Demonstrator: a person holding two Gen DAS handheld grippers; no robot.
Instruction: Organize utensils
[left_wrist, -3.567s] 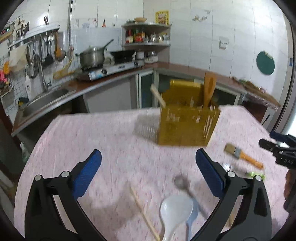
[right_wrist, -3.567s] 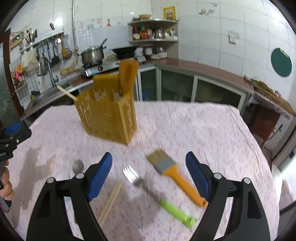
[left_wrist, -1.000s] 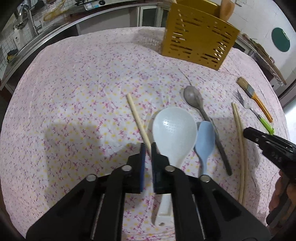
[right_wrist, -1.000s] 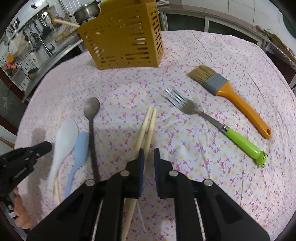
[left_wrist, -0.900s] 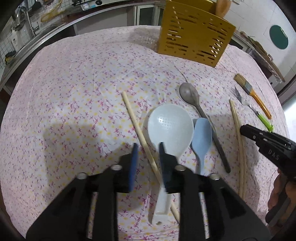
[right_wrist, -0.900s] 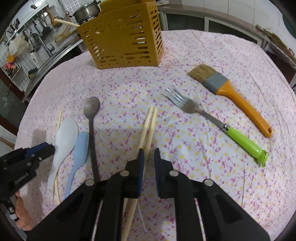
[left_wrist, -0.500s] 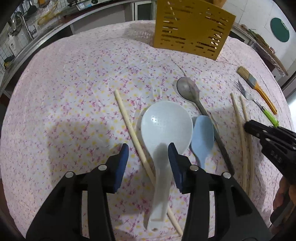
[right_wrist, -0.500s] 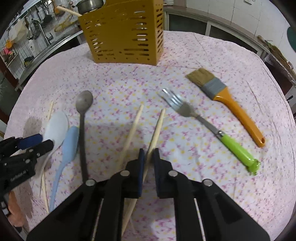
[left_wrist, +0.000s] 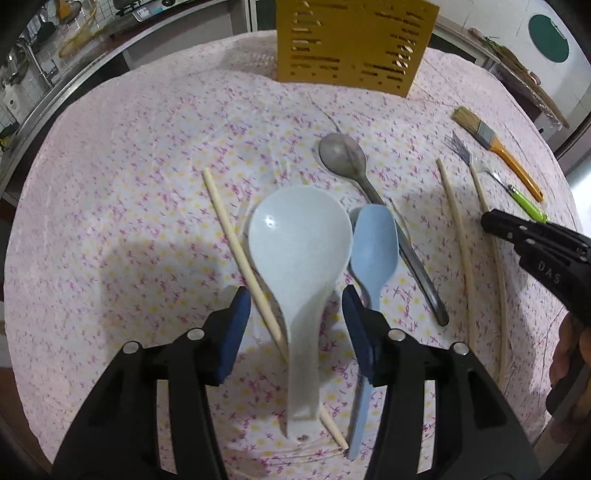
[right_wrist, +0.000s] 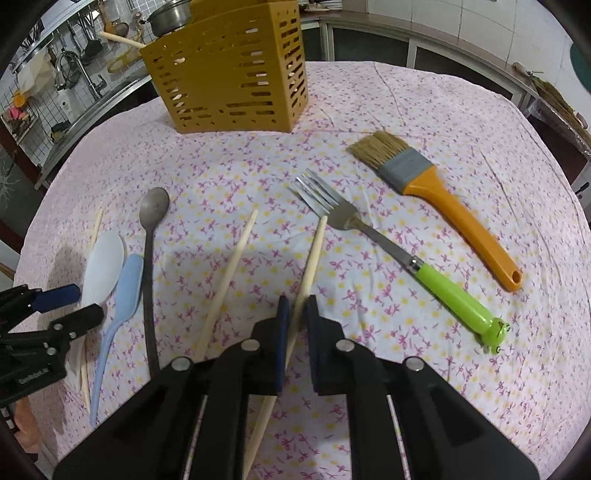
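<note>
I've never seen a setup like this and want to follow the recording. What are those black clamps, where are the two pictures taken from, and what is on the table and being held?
No robot here: a person holds a two-finger tool in each hand, and a fisheye camera on each looks along its fingers.

The left camera shows the left tool. Its jaws are opening, astride the handle of the white spoon and a chopstick that runs under it, without pressing on either.

The right camera shows the right tool shut on another chopstick; a third chopstick lies loose beside it.

On the flowered cloth also lie a blue spoon, a metal spoon, a fork with a green handle and a brush. The yellow holder stands behind them.
</note>
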